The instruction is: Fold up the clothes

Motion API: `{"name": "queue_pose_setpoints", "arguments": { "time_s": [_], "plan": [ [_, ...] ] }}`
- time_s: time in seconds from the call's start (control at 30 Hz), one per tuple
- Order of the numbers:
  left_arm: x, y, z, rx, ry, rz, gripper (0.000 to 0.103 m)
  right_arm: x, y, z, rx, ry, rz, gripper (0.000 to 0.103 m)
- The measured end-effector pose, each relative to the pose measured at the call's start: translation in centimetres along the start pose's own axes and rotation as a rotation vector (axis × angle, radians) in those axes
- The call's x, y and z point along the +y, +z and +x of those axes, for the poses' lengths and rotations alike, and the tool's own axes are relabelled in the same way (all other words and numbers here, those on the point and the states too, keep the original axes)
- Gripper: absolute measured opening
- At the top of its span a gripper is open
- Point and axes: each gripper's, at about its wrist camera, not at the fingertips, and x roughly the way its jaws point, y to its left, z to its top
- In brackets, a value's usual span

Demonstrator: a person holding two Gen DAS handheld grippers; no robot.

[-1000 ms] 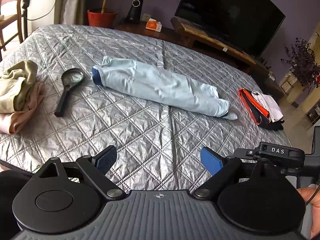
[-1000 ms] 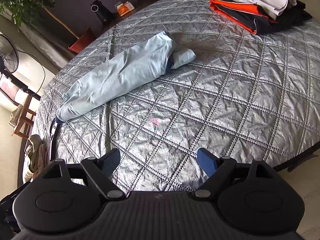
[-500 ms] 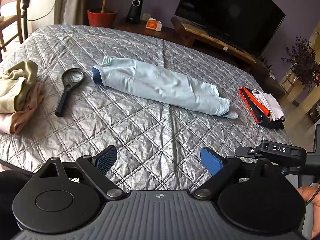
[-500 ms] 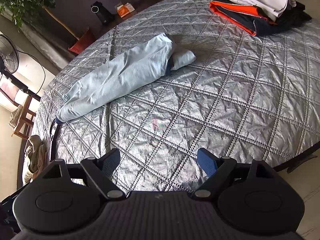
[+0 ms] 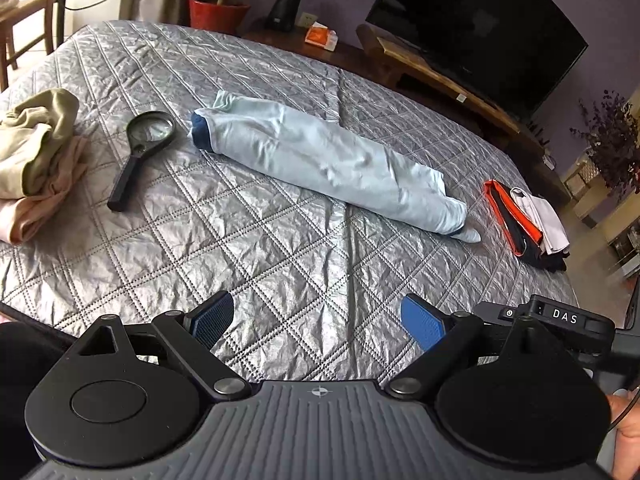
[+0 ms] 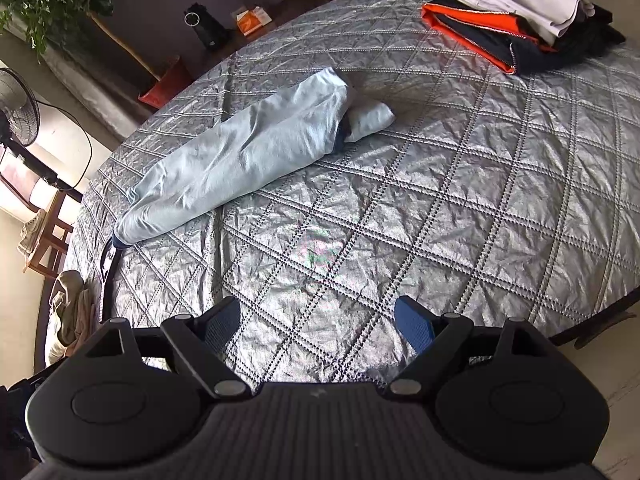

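A long pale-blue garment with a dark-blue cuff (image 5: 320, 160), folded or rolled into a narrow strip, was seen lying across the middle of the silver quilted bedspread (image 5: 280, 264), well apart from both tools. A finished stack of folded clothes, orange, black and white (image 6: 516, 20), was set near one edge of the cover, while a crumpled heap of olive and pink garments (image 5: 36, 160) was left unfolded near the opposite edge; the task was therefore judged to be partly done, with the strip still to be folded shorter and the heap untouched. The left gripper (image 5: 318, 320) was held with its jaws spread and nothing between them, and the right gripper (image 6: 318, 322) likewise, both above the near edge. A black-framed magnifying glass (image 5: 140, 156) was lying beside the strip. Beyond the bed a dark television screen (image 5: 476, 28), a red plant pot (image 5: 218, 12) and a standing fan (image 6: 16, 112) were visible.
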Motion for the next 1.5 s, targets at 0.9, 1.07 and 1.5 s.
{"name": "queue_pose_setpoints", "arguments": {
  "time_s": [0.9, 1.07, 1.5],
  "plan": [
    [8.7, 12.2, 5.1, -0.066, 0.031, -0.292, 0.094, 13.9, -0.3, 4.2, -0.223, -0.072, -0.628, 0.077],
    [10.5, 14.3, 5.0, -0.096, 0.039, -0.283, 0.094, 17.5, 1.1, 7.8, -0.277, -0.106, -0.801, 0.077],
    [12.7, 15.5, 4.9, -0.097, 0.016, -0.294, 0.094, 24.2, -2.5, 16.6, -0.254, -0.158, -1.252, 0.053]
  ]
}}
